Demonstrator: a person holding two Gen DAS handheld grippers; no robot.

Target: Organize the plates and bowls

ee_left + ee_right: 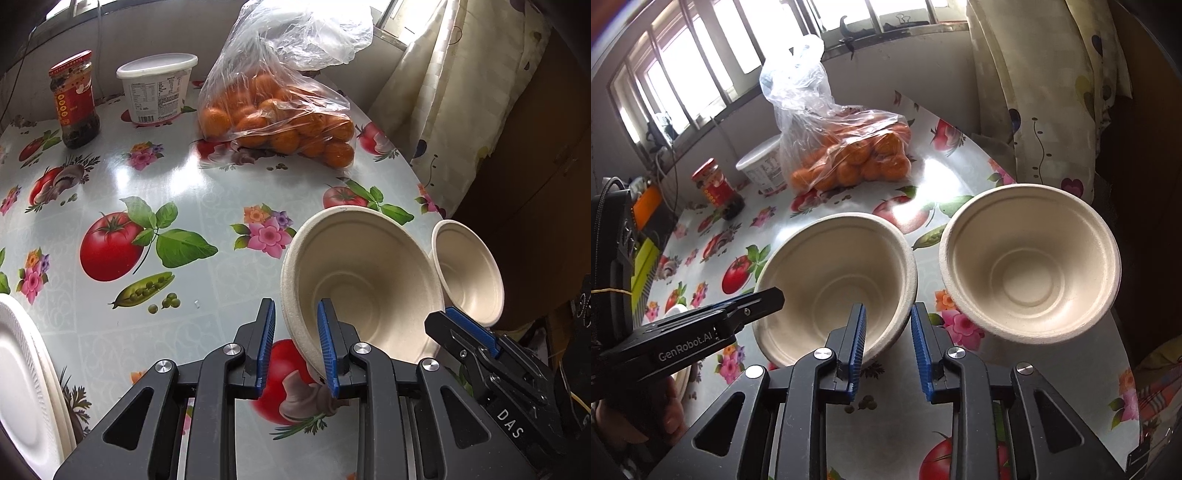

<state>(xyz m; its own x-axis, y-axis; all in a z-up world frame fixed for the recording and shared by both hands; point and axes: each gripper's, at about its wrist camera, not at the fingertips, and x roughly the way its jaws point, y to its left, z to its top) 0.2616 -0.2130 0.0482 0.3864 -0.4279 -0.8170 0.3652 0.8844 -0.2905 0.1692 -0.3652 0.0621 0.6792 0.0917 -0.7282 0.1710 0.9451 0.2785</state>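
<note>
Two beige paper bowls stand side by side near the table's right edge. The nearer bowl [362, 280] [834, 284] has its rim between the fingers of both grippers. My left gripper [297, 349] is open, its jaws astride the bowl's left rim; it shows at the left of the right wrist view [764, 299]. My right gripper [888, 350] is open astride the same bowl's right rim and appears at the right of the left wrist view [461, 325]. The second bowl [467, 273] [1030, 262] sits free to the right. White plates [26, 384] lie at the left.
A bag of oranges [280, 114] [849, 155], a white tub [157, 88] [762, 166] and a red-lidded jar [75, 99] [718, 188] stand at the back of the patterned round table [184, 177]. A curtain [454, 85] hangs at the right.
</note>
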